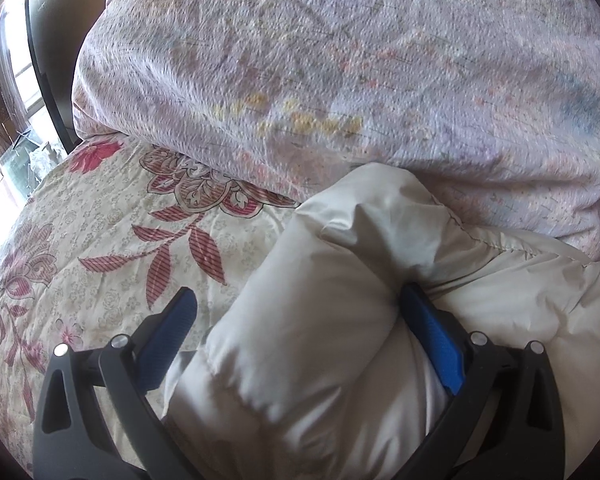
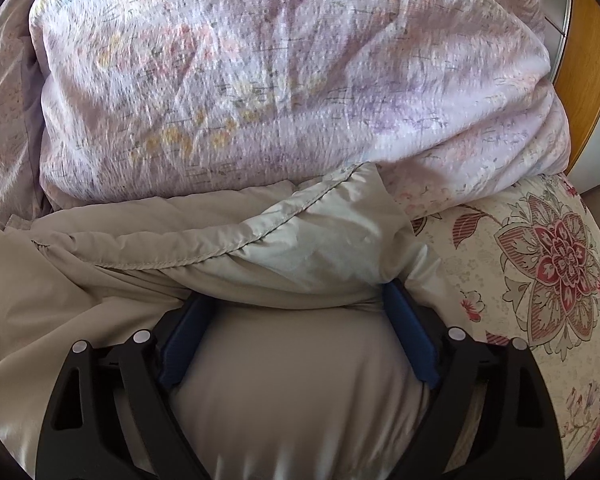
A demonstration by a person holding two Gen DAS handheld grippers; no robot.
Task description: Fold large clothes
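A puffy cream-white padded coat (image 1: 340, 320) lies on the bed, its far end against a heaped quilt. My left gripper (image 1: 300, 304) has its blue pads (image 1: 432, 332) spread wide, with a thick roll of the coat bulging between them. In the right wrist view the same coat (image 2: 140, 264) looks beige, with a stitched hem running across it. My right gripper (image 2: 296, 300) also stands wide, its blue pads (image 2: 408, 320) on either side of a fat fold of the coat. Whether either gripper presses the fabric is unclear.
A bulky pink-lilac floral quilt (image 1: 340, 80) is heaped right behind the coat; it also fills the top of the right wrist view (image 2: 280, 80). A cream bedspread (image 1: 100, 248) with red flowers covers the bed. A window (image 1: 16, 80) is at far left, a wooden board (image 2: 588, 60) at far right.
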